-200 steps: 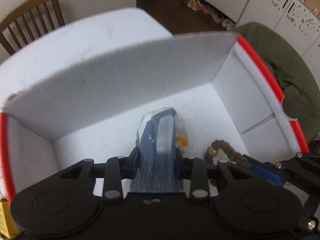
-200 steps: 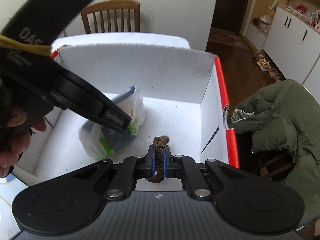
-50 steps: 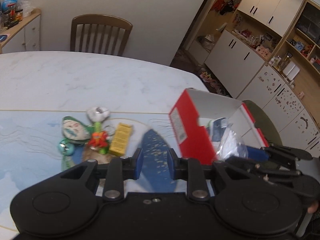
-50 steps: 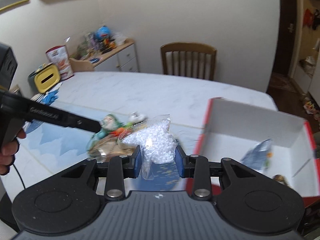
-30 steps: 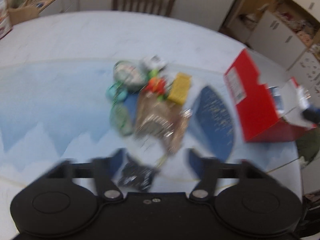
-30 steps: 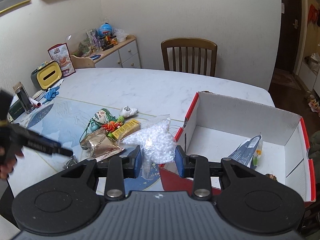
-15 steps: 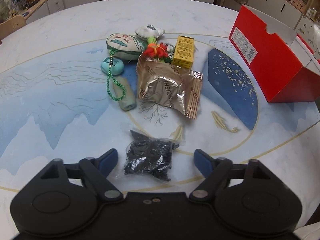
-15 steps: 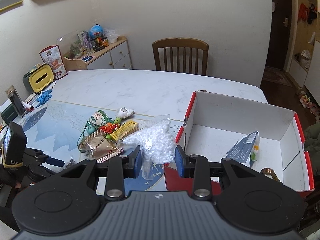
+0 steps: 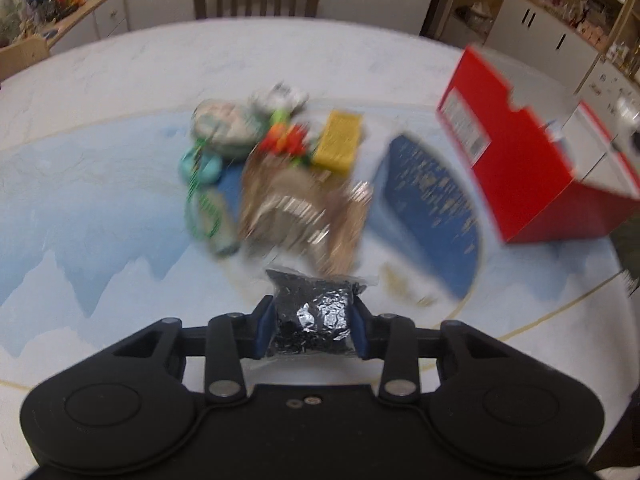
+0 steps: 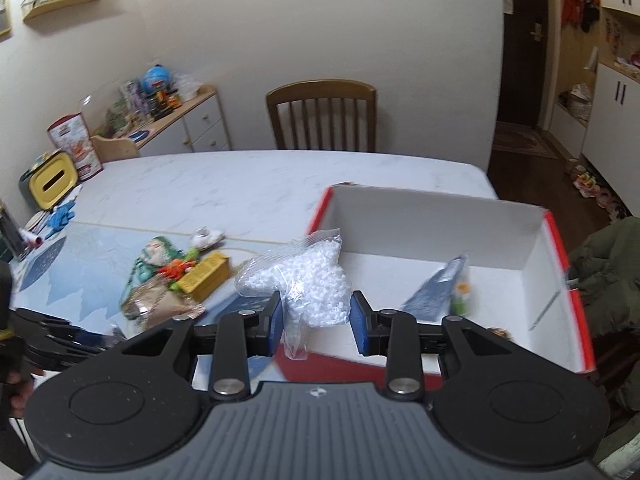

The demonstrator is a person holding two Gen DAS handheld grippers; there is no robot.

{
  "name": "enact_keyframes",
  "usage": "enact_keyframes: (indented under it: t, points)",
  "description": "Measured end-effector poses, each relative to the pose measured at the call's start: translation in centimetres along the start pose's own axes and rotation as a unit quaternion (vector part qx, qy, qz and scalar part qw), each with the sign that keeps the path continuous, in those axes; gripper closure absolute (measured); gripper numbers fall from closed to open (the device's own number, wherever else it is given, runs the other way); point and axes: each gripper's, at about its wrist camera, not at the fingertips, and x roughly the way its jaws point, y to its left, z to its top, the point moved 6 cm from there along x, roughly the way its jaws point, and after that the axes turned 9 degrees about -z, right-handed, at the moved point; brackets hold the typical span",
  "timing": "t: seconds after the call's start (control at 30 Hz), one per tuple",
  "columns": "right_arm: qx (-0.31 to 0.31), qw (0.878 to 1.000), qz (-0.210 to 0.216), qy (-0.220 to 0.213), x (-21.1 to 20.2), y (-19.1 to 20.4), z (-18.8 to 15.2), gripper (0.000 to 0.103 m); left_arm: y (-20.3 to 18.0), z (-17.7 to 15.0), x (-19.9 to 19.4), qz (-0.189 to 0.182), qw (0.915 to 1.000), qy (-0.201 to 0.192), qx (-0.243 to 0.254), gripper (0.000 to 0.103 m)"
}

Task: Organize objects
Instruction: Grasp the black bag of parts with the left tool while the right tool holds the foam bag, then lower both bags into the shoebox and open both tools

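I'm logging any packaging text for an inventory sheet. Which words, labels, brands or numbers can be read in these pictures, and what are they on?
None can be read.
White label on the red box: print too blurred.
Yellow box: dark print too small.
Foil snack bag: motion-blurred.
Red and white canister on the sideboard: graphics only, lettering too small.
Blue packet in the box: illegible.

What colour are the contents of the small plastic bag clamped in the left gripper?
Black, with glints off the clear plastic bag of black bits in the left gripper; the left wrist view shows it best.

box [image 10: 558, 236] red, white inside | bead bag [image 10: 310, 280] white | granule bag [image 9: 312, 312] black
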Motion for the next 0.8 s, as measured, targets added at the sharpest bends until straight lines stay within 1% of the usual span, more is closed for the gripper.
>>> enact_keyframes:
  t: [0.1, 0.2, 0.37, 0.47, 0.57, 0.63, 0.8]
  points:
    - [-0.001, 1.000, -0.017, 0.004, 0.6, -2.7, 0.5, 0.070, -2.9, 2.6, -1.0, -0.016, 0.9997, -0.017, 0.007, 0.066]
    - [-0.003, 0.999, -0.032, 0.014, 1.4, -5.0, 0.8, 0.070, -6.5, 5.5, -1.6, -0.035, 0.9985, -0.033, 0.025, 0.066]
    - [-0.001, 0.998, -0.054, 0.040, 3.5, -8.4, 0.8, 0.070, -13.5, 9.8, -1.1, -0.067, 0.9948, -0.044, 0.064, 0.066]
    - [0.001, 0.997, -0.061, 0.054, 4.8, -9.9, 0.6, 0.070, -17.6, 11.8, 0.2, -0.084, 0.9920, -0.041, 0.084, 0.066]
    - [-0.001, 0.996, -0.067, 0.063, 5.9, -11.1, 0.3, 0.070, -20.7, 13.0, 2.1, -0.104, 0.9912, -0.020, 0.080, 0.066]
    - [-0.005, 0.995, -0.067, 0.069, 6.5, -11.8, 0.2, 0.070, -22.3, 13.5, 3.9, -0.102, 0.9909, -0.010, 0.087, 0.066]
    - [-0.028, 0.993, -0.070, 0.089, 8.3, -12.8, -0.2, 0.070, -24.4, 15.1, 8.2, -0.067, 0.9924, 0.014, 0.102, 0.066]
